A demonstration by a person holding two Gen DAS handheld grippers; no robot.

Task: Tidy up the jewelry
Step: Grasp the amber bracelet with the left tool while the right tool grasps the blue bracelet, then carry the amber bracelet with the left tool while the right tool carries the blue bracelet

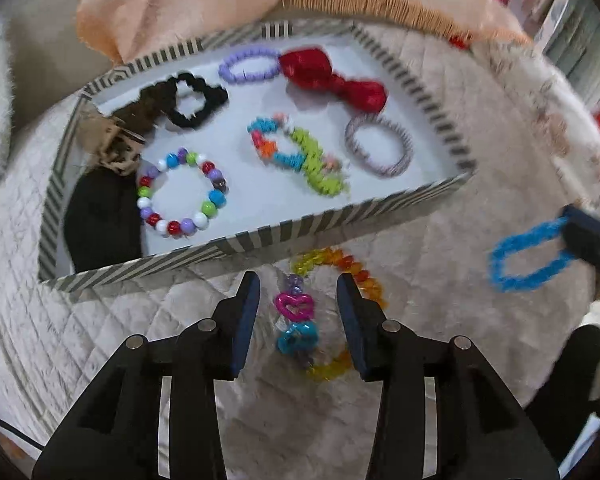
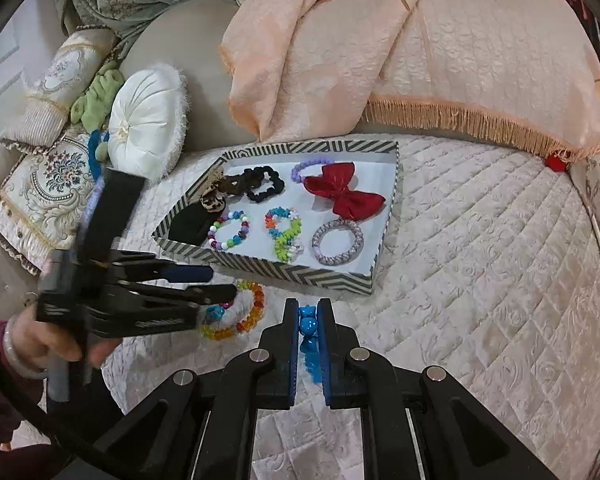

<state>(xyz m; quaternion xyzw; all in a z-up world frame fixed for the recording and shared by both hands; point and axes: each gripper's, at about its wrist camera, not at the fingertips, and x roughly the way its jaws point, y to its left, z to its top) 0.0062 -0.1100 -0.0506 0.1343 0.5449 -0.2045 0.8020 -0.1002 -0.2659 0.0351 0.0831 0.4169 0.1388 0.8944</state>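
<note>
The right gripper (image 2: 308,322) has its jaws pinching a blue bracelet (image 1: 530,256), which hangs clear of the quilted bed (image 2: 480,260), well to the right of the tray. Only a thin bit of the loop sits between the pads, so it could slip out on the way over, or the dangling loop could catch on the tray's striped rim (image 2: 284,274) and drop outside.

The left gripper (image 1: 298,312) hovers with jaws spread either side of a rainbow bead bracelet with heart charms (image 1: 296,312), which lies on the bed just in front of the tray. A close here might nip only one charm and drag the rest, or pinch the quilt.

The striped tray (image 1: 340,216) already holds a multicoloured bead bracelet (image 1: 182,194), a bright spiral band (image 1: 296,154), a grey ring (image 1: 378,146), a lilac one (image 1: 249,65), a black scrunchie (image 1: 198,98), a red bow (image 1: 332,78), a leopard-print piece (image 1: 118,146) and something black in the left corner (image 1: 102,220). The free floor is narrow, so a careless drop could tangle with these.
</note>
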